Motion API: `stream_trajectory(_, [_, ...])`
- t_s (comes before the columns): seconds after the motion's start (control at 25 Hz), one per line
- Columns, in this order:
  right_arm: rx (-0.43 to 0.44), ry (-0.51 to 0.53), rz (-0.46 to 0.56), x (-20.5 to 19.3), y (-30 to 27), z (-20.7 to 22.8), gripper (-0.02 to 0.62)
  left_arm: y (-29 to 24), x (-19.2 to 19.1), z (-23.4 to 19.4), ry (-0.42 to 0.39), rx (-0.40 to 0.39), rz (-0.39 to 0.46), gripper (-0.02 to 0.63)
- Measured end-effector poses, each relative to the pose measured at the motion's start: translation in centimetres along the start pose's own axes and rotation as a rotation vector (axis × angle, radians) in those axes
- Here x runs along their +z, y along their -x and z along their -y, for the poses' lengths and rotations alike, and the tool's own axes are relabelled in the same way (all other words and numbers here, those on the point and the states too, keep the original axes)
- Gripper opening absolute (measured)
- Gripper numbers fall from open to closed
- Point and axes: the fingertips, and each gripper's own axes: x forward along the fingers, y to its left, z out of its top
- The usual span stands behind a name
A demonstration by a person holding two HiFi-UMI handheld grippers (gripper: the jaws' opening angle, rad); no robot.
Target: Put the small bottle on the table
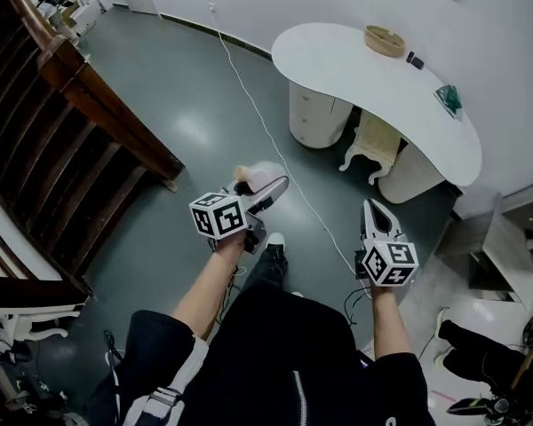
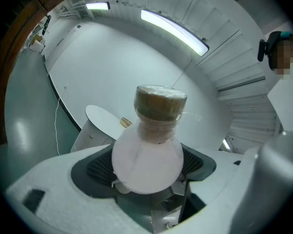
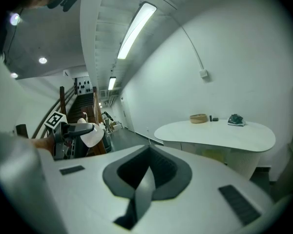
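Note:
In the head view my left gripper is shut on the small bottle, a round pale flask with a cork stopper, held at waist height above the floor. The left gripper view shows the bottle's bulb squeezed between both fingers, its cork pointing away. My right gripper is shut with nothing in it, to the right of the left one; its jaws meet pad to pad. The white curved table stands ahead across the floor, also visible as the table in the right gripper view.
On the table sit a woven basket, a small dark item and a green object. An ornate white stool stands under it. A wooden stair banister runs at left. A white cable crosses the floor.

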Motion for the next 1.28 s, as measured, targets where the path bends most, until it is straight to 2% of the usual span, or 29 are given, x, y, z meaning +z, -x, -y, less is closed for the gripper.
stream_trajectory(0.44, [-0.042,-0.004,0.024,6.5,-14.7,1.7,0.002,-10.2,10.0,-8.3,-0.030,-0.069,-0.052,0.396])
stream_trajectory(0.96, [-0.034,-0.009,-0.012,8.2,-25.7,5.5,0.002,-17.8,14.7,-15.5,-0.013,-0.053,-0.076,0.396])
stream_trajectory(1.28, [0.009,-0.013,-0.018,11.9,-34.6,12.1,0.002,-27.6,18.9,-18.1,-0.023,-0.032,-0.069,0.396])
